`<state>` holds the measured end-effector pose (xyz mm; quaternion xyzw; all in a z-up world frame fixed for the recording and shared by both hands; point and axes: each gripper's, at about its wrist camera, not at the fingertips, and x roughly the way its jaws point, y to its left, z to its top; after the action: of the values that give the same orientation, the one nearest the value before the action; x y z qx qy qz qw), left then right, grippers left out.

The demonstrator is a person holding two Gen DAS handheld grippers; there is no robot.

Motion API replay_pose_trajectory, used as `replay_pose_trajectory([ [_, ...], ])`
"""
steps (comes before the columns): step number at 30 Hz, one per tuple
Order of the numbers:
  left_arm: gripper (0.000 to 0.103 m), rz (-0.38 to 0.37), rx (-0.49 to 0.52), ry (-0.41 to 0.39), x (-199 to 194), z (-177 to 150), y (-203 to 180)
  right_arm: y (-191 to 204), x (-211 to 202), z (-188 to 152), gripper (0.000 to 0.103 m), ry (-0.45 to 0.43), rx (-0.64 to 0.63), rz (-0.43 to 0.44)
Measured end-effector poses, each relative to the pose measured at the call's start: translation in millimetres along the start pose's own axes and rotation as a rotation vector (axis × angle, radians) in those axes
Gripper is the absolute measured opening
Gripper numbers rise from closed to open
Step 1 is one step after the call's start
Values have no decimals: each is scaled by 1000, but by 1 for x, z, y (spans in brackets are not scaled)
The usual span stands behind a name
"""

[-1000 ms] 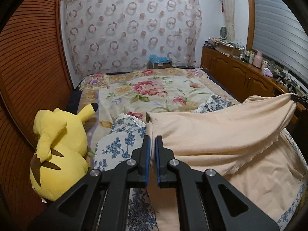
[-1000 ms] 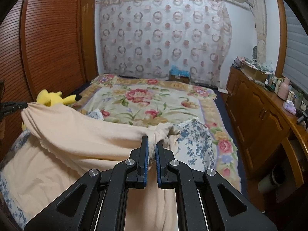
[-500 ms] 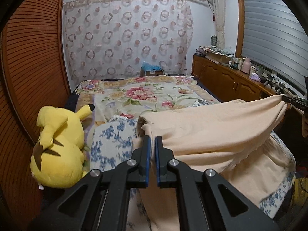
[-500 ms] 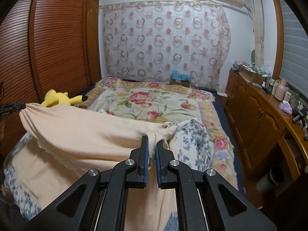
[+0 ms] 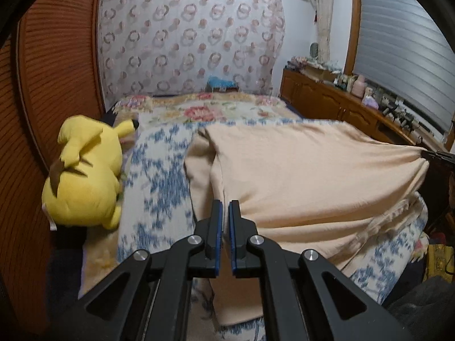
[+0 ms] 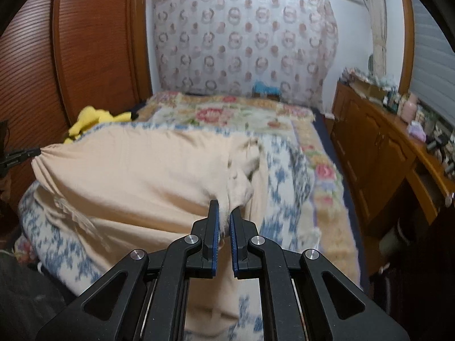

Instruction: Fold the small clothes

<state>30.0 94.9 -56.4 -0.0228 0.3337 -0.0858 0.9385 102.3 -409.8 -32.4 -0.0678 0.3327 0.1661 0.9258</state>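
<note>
Now my left gripper [image 5: 223, 207] and right gripper [image 6: 224, 213], both pinching the peach garment's [image 5: 312, 170] corners, have drawn it toward the bed's [image 5: 199, 110] near edge; the fold is forming.

Bedroom: bed [image 5: 227, 113] with floral quilt, patterned curtain [image 5: 187, 42] across far wall. Louvred wooden wardrobe doors [image 6: 96, 51] left. Wooden sideboard [image 6: 369, 142] right, cluttered top, slatted blind [image 5: 398, 56] above. Dim light.
</note>
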Motion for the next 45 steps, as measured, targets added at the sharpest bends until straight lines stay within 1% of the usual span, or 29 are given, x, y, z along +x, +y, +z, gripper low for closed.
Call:
replay_pose_trajectory([
  [2, 2, 0, -2, 23, 5, -8, 1, 2, 7, -14, 4, 44, 11, 7],
  [3, 2, 0, 1, 33, 6, -12, 0, 3, 12, -20, 5, 64, 4, -4],
  [5, 3, 4, 13, 53, 10, -18, -3, 4, 18, -24, 11, 84, -8, -23],
  [6, 4, 4, 17, 57, 10, -20, -5, 4, 19, -25, 19, 90, -11, -36],
  [7, 6, 4, 18, 64, 10, -21, -6, 4, 20, -25, 31, 90, -9, -51],
  [8, 8, 6, 19, 68, 10, -22, -7, 3, 19, -24, 37, 83, -5, -66],
  [9, 15, 6, 18, 69, 10, -23, -8, 2, 17, -21, 47, 69, 2, -72],
  [10, 26, 5, 18, 66, 8, -23, -8, 0, 16, -20, 54, 61, 4, -76],
  [12, 37, 4, 16, 58, 6, -22, -9, 1, 12, -14, 59, 34, 4, -102],
  [14, 39, 12, 10, 59, 7, -23, -8, 4, 11, -10, 60, 18, 0, -95],
  [16, 47, 14, 4, 71, 12, -24, -6, 10, 17, -7, 60, 16, -4, -69],
  [19, 50, 24, 0, 96, 21, -28, -5, 21, 32, -5, 60, 25, -10, -43],
  [25, 51, 37, -19, 146, 35, -37, -2, 45, 75, -13, 60, 83, -8, 28],
  [31, 51, 62, -32, 166, 41, -43, 1, 60, 99, -19, 60, 121, -21, 55],
  [38, 51, 70, -30, 183, 46, -47, 0, 65, 113, -27, 60, 164, -29, 51],
  [45, 52, 81, -27, 172, 46, -49, -3, 64, 112, -26, 61, 175, -36, 45],
])
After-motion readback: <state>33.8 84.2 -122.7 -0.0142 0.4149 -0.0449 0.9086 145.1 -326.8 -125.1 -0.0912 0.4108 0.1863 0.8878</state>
